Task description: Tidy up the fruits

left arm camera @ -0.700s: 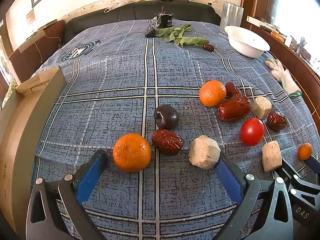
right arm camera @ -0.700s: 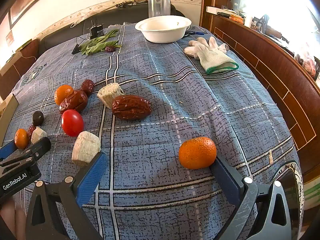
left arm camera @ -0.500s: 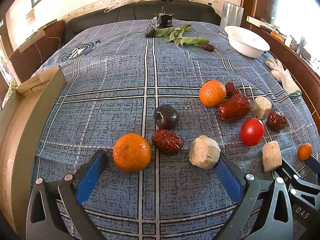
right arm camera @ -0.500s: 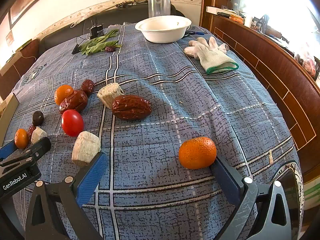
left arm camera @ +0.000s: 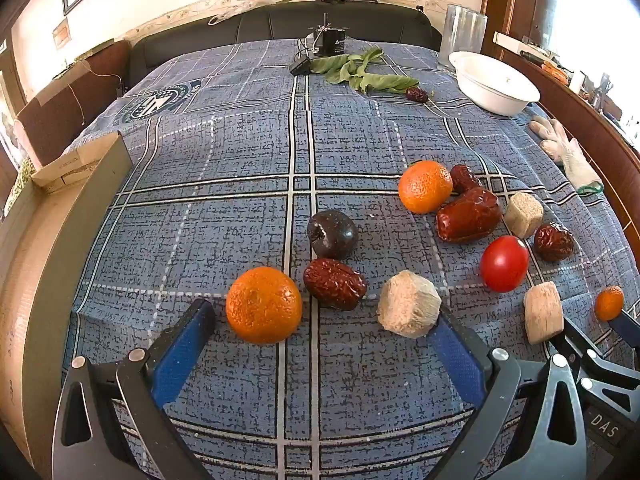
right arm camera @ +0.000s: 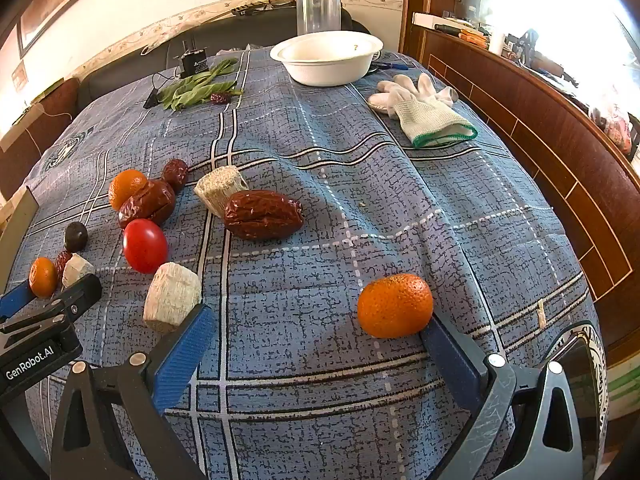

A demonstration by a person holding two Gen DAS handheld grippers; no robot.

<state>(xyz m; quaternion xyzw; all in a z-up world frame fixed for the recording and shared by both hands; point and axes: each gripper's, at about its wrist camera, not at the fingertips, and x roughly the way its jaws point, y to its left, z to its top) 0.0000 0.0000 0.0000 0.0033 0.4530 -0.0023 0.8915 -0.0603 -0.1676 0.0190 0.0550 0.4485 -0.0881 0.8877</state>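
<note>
Fruits lie scattered on a blue plaid cloth (left arm camera: pixel 240 168). In the left wrist view my left gripper (left arm camera: pixel 320 332) is open and empty, low over the cloth; an orange (left arm camera: pixel 263 305) sits by its left finger, with a red date (left arm camera: pixel 334 283), a dark plum (left arm camera: pixel 332 234) and a pale cut chunk (left arm camera: pixel 408 310) near it. Further right lie another orange (left arm camera: pixel 425 192), a big date (left arm camera: pixel 468 214) and a tomato (left arm camera: pixel 504 263). In the right wrist view my right gripper (right arm camera: pixel 316 332) is open and empty; an orange (right arm camera: pixel 395 305) touches its right finger, and a pale chunk (right arm camera: pixel 172 296) lies by the left.
A white bowl (right arm camera: pixel 326 58) and a clear glass (right arm camera: pixel 318 8) stand at the far side. White gloves (right arm camera: pixel 424 108) lie at the right. Green leaves (left arm camera: pixel 360 72) and a black device (left arm camera: pixel 332 42) lie at the back. A cardboard box (left arm camera: pixel 36 240) stands at the left edge.
</note>
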